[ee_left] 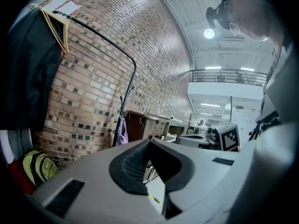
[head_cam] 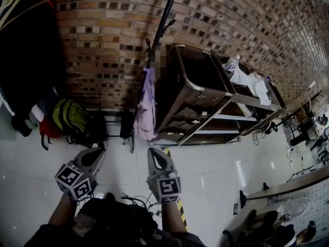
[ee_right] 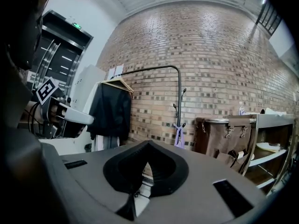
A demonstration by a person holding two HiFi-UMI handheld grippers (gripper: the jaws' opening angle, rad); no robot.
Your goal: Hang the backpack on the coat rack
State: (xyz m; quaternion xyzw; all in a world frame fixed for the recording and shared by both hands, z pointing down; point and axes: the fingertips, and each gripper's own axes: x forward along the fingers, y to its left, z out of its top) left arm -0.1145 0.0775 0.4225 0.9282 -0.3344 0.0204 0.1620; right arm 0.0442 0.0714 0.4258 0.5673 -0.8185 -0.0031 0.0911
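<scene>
The left gripper [ee_left: 149, 142] has its jaws closed tip to tip with nothing between them, and the right gripper [ee_right: 148, 143] is likewise closed and empty. Both are held roughly level and side by side, pointing toward the tall black metal coat rack [head_cam: 165, 22] that stands against the red-brown brick wall [head_cam: 103, 35]. With nothing to carry, closed jaws look like a travelling posture rather than a grip. The task's thing, a yellow-green fabric backpack [head_cam: 71, 118], is not on the coat rack. It slumps on the white tiled floor [head_cam: 216, 169] well to the left of the coat rack, propped against the wall so it stays half upright. It sits between a red bag [head_cam: 50, 129] and a black bag [head_cam: 96, 130], under a dark coat [head_cam: 28, 50] on a hanger. A lilac cloth [head_cam: 146, 112] hangs low on the coat rack, which seems to leave the upper hooks free for a strap. Just to the right of the coat rack stands a brown metal-framed cart [head_cam: 198, 86]. Its top shelf holds crumpled white cloths [head_cam: 248, 82] and what looks like a small bottle [head_cam: 231, 64]. The inside of its deep brown bin is too dark to read, and I cannot tell whether the backpack is zipped.
</scene>
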